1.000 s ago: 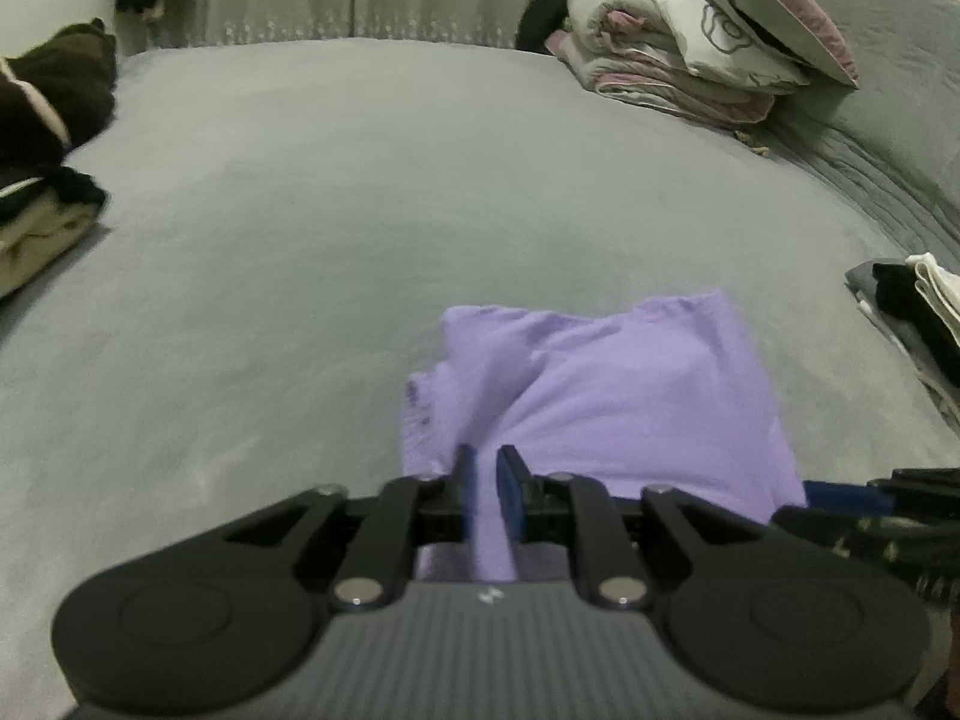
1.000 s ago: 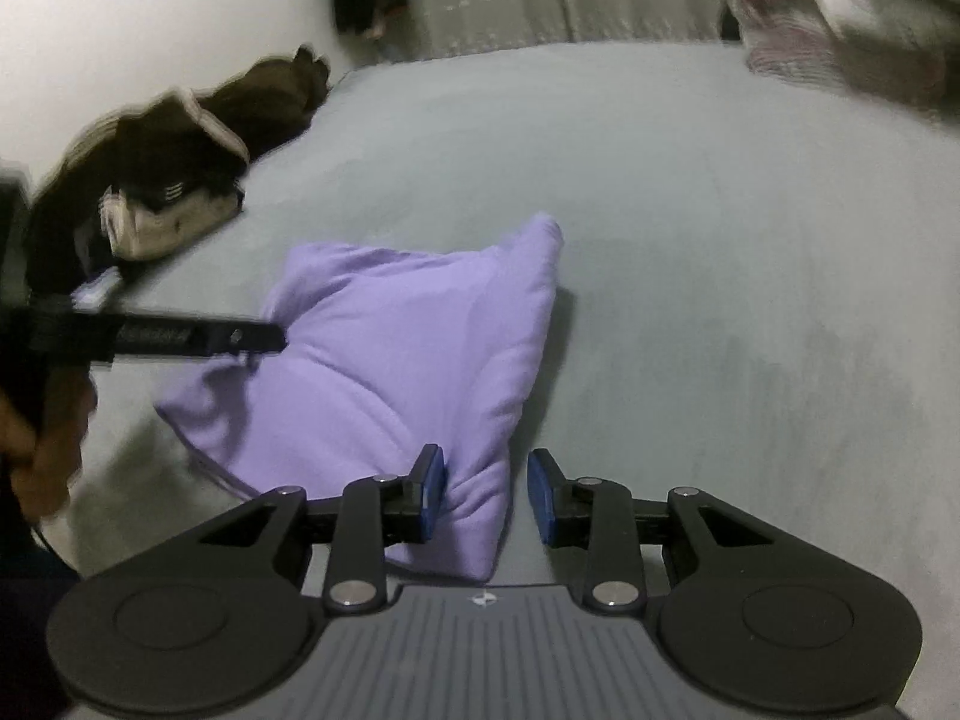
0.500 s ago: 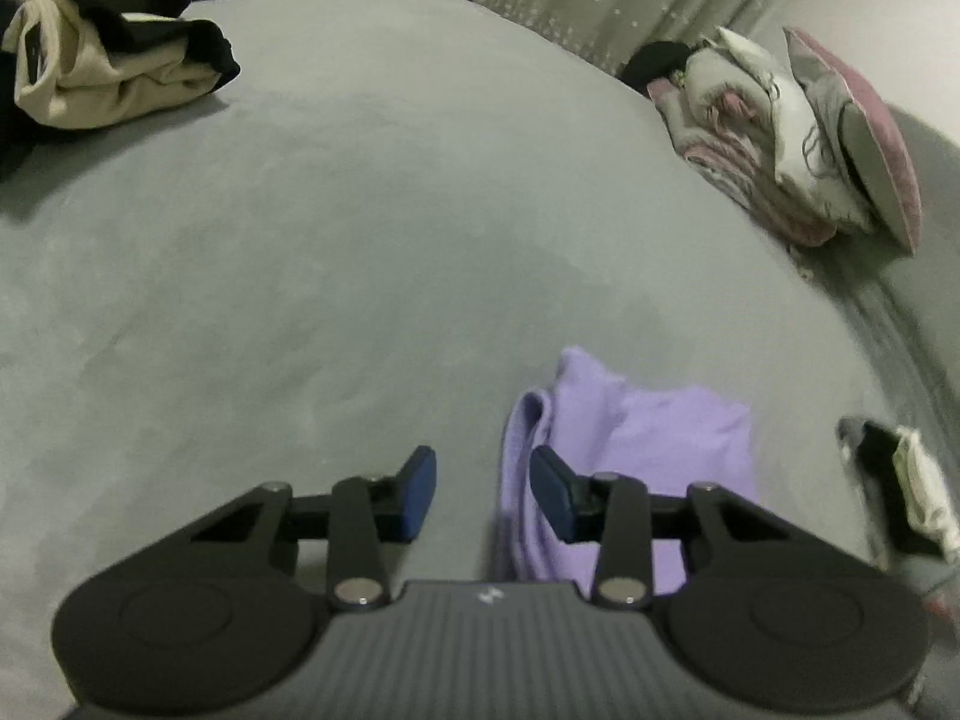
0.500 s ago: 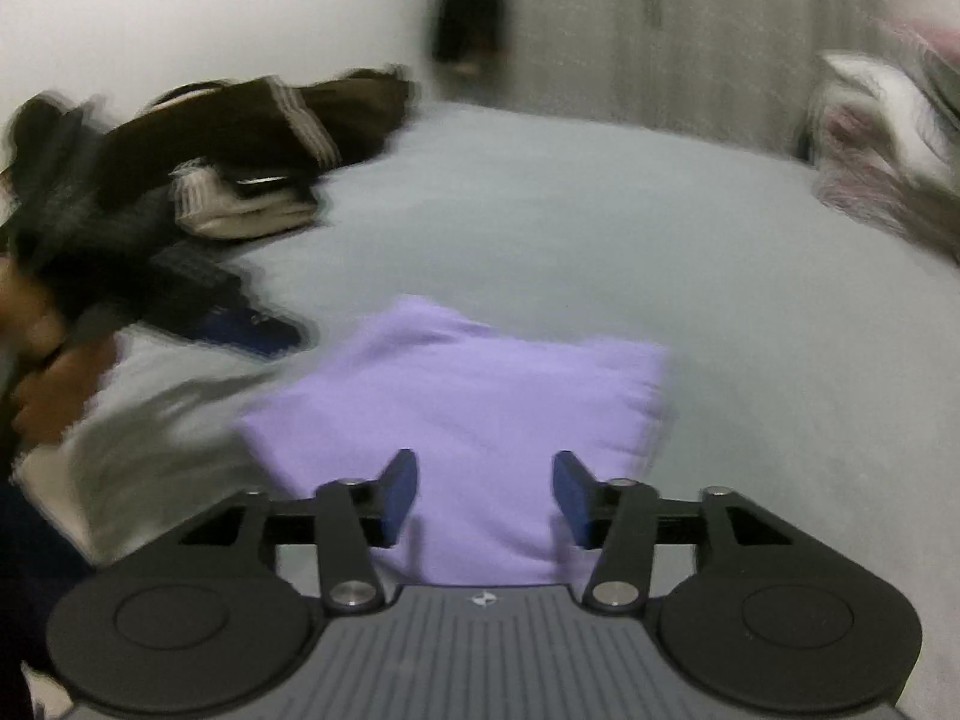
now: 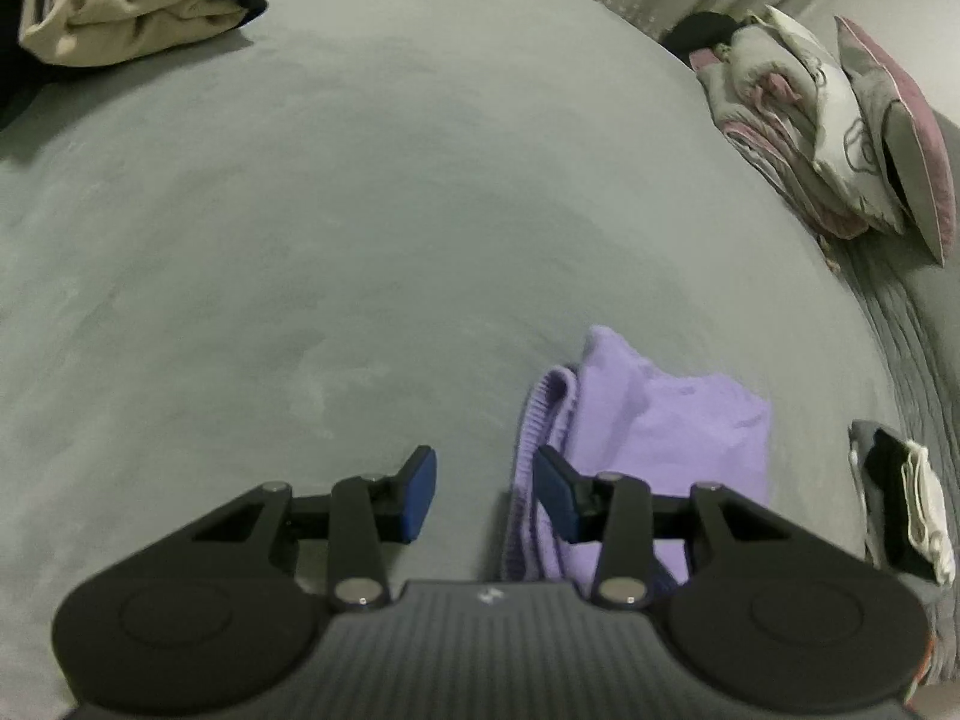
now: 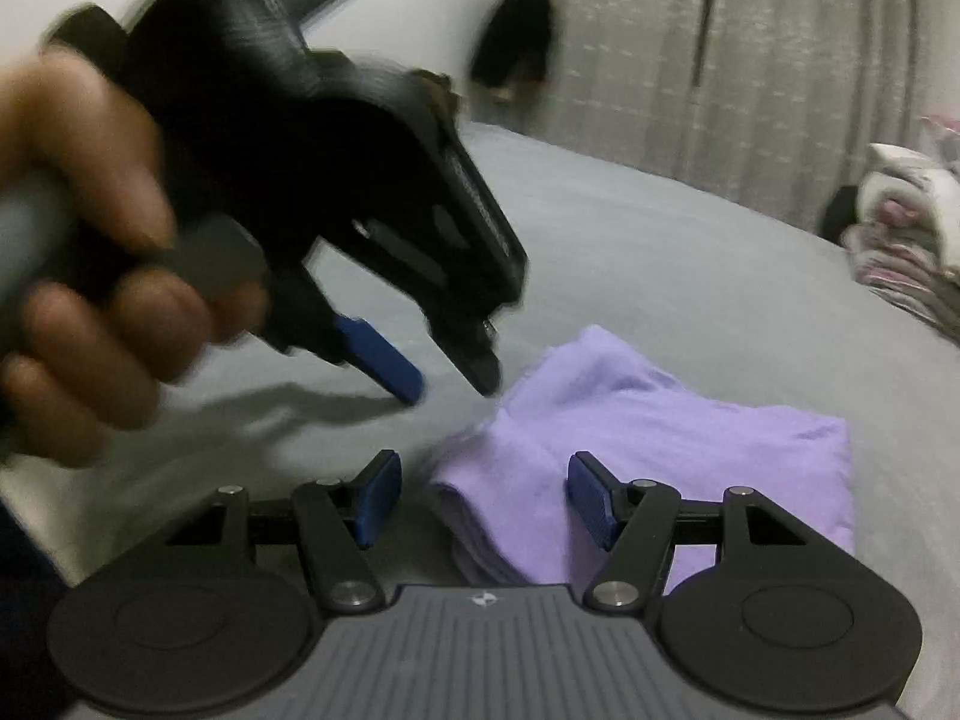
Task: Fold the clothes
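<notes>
A folded lilac garment (image 5: 660,420) lies on the grey bed (image 5: 372,228), low and right in the left wrist view. My left gripper (image 5: 485,495) is open, its right finger over the garment's ribbed left edge and nothing between the pads. In the right wrist view the same garment (image 6: 660,456) lies just ahead of my right gripper (image 6: 483,498), which is open with the cloth's left corner between the spread fingers, not pinched. The left gripper (image 6: 447,381), held by a hand (image 6: 90,312), hovers blurred above the garment's left corner.
A beige and black clothes pile (image 5: 120,6) lies far left. Folded bedding and a pillow (image 5: 840,126) sit at the back right. A small stack of folded clothes (image 5: 900,510) rests at the right edge. A curtain (image 6: 750,60) hangs behind the bed.
My left gripper let go of the lilac garment, opened and swung left. My right gripper opened wider and rose over the garment, and the left gripper moved close in front of it.
</notes>
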`<state>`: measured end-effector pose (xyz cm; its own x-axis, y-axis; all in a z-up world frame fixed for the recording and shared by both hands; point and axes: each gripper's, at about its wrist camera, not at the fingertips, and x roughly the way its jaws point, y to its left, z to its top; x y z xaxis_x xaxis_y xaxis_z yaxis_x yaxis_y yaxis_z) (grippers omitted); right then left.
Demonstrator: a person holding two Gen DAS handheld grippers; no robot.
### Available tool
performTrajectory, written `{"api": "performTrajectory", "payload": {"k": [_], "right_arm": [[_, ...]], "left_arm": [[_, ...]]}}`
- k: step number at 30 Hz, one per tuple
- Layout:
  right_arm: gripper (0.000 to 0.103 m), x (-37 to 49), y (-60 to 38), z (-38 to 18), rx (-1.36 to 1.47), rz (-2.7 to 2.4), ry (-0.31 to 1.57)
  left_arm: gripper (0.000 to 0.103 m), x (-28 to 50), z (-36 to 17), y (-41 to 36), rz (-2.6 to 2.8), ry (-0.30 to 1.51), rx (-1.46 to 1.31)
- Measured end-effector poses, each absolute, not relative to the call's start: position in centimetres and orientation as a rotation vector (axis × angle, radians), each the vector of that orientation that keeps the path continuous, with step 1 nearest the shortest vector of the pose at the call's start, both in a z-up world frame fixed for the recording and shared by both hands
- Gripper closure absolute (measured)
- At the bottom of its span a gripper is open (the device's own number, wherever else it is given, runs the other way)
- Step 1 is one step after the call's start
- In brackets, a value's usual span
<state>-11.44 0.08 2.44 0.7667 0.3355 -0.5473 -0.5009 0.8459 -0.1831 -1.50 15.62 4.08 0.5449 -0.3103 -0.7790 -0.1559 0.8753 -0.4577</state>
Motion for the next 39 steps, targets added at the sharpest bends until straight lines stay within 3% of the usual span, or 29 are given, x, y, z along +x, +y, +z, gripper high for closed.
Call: {"api": "performTrajectory", "payload": {"k": [4, 9, 17, 20, 22, 28, 30, 33, 39], "right_arm": [[0.052, -11.9, 1.1, 2.0, -0.403, 0.470, 0.511], [0.084, -10.8, -0.8, 2.9, -0.360, 0.469, 0.532], [0.085, -9.7, -3.5, 4.9, -0.172, 0.512, 0.549], [0.085, -9.8, -3.5, 4.9, -0.168, 0.522, 0.548], [0.085, -10.0, -3.4, 4.9, -0.172, 0.526, 0.540], [0.084, -9.6, -3.4, 5.1, -0.157, 0.542, 0.531], [0.084, -9.4, -3.4, 4.9, -0.150, 0.552, 0.539], [0.080, -9.5, -3.4, 4.7, -0.147, 0.568, 0.550], [0.075, -10.1, -3.1, 4.6, -0.188, 0.593, 0.560]], "left_arm": [[0.063, -1.6, 4.1, 16.1, -0.102, 1.007, -0.526], [0.061, -1.7, 4.1, 16.6, -0.133, 1.011, -0.608], [0.043, -1.1, 3.0, 15.8, -0.230, 1.011, -0.729], [0.029, -0.8, 2.6, 15.4, -0.268, 1.011, -0.767], [0.029, -0.6, 2.5, 14.4, -0.276, 1.014, -0.733], [0.046, -0.1, 2.1, 11.9, -0.309, 1.023, -0.640], [0.063, 0.0, 2.0, 11.4, -0.305, 1.022, -0.600], [0.077, -0.2, 2.1, 11.4, -0.287, 1.023, -0.567], [0.082, -0.9, 2.3, 11.9, -0.286, 1.018, -0.554]]}}
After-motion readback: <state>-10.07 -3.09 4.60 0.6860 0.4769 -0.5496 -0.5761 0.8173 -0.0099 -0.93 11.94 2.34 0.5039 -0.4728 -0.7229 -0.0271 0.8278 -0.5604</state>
